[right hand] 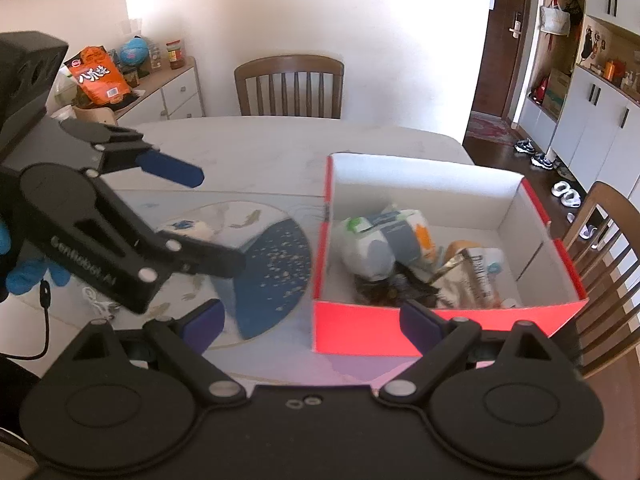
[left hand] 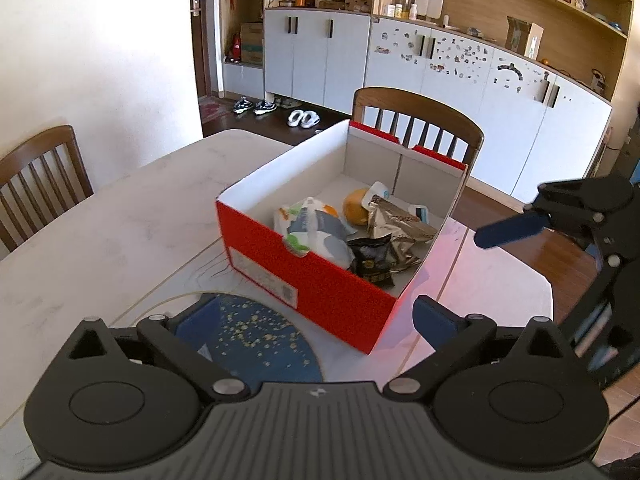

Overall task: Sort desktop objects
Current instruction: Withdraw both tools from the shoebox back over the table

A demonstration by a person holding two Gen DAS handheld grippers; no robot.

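A red box (left hand: 320, 280) with white inside stands on the pale table (left hand: 100, 240). In it lie a white and grey packet (left hand: 316, 228), an orange fruit (left hand: 356, 206), a gold foil bag (left hand: 396, 228) and a dark packet (left hand: 372, 260). My left gripper (left hand: 316, 320) is open and empty, low before the box's near corner. My right gripper (right hand: 312, 326) is open and empty in front of the box (right hand: 440, 332). The left gripper (right hand: 192, 216) shows at the left of the right wrist view, and the right gripper's blue finger (left hand: 512, 230) shows at the right of the left wrist view.
A round blue gold-speckled mat (left hand: 256, 340) lies on the table beside the box, also in the right wrist view (right hand: 272, 272). Wooden chairs (left hand: 416, 120) stand around the table. White cabinets (left hand: 520, 100) line the far wall. A white cable (right hand: 98, 302) lies near the table edge.
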